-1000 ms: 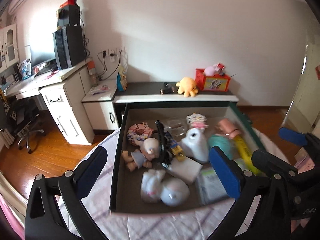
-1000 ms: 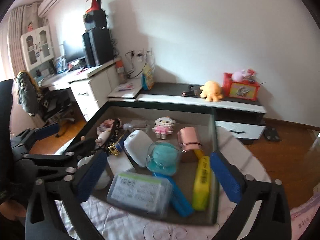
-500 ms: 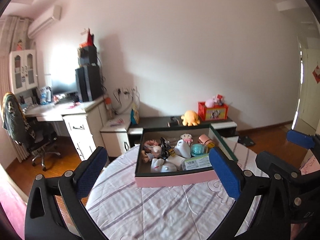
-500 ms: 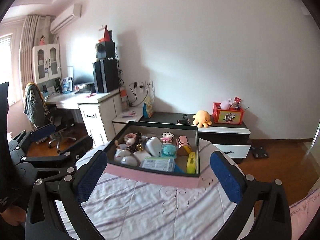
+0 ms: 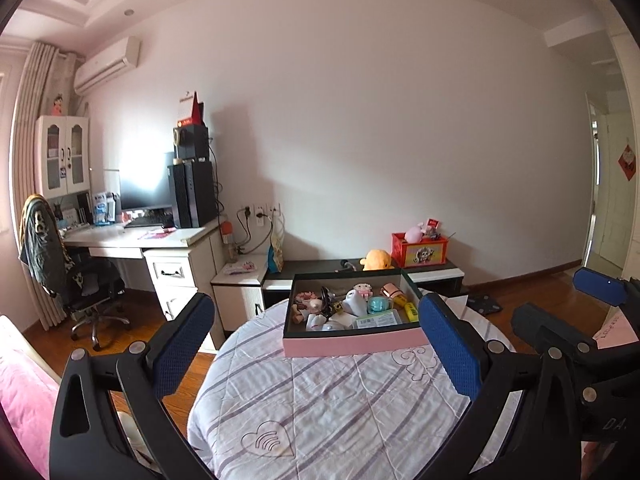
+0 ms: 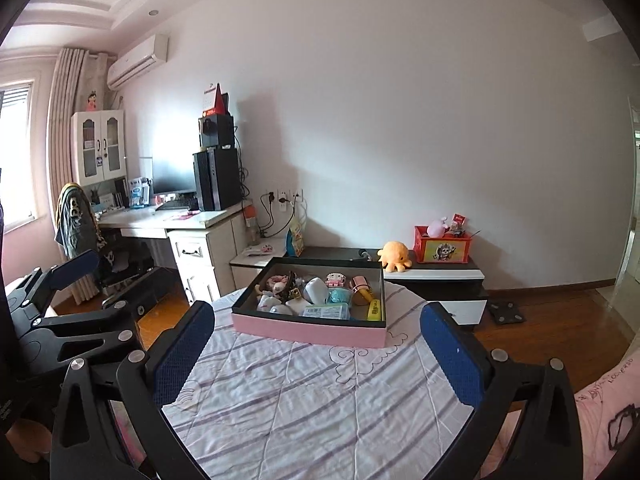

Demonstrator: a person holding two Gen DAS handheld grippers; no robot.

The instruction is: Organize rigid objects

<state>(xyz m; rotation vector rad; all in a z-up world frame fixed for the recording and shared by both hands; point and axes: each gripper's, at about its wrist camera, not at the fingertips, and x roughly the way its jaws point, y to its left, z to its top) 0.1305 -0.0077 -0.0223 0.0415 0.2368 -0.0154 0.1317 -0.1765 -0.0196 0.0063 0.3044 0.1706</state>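
Pulled well back from the pink box (image 5: 352, 346) since a second ago; now far across the table (image 5: 320, 408). Left tool (image 5: 316, 344) and right tool (image 6: 316, 350) both spread, released, holding nothing.

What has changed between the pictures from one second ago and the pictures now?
Both grippers pulled back and up from the pink box: a second ago they hung right over its contents, now the left gripper and right gripper sit well back over the striped tablecloth, and the box looks small. Nothing was grasped or released; both stay open and empty. The box and the items inside it have not visibly moved.
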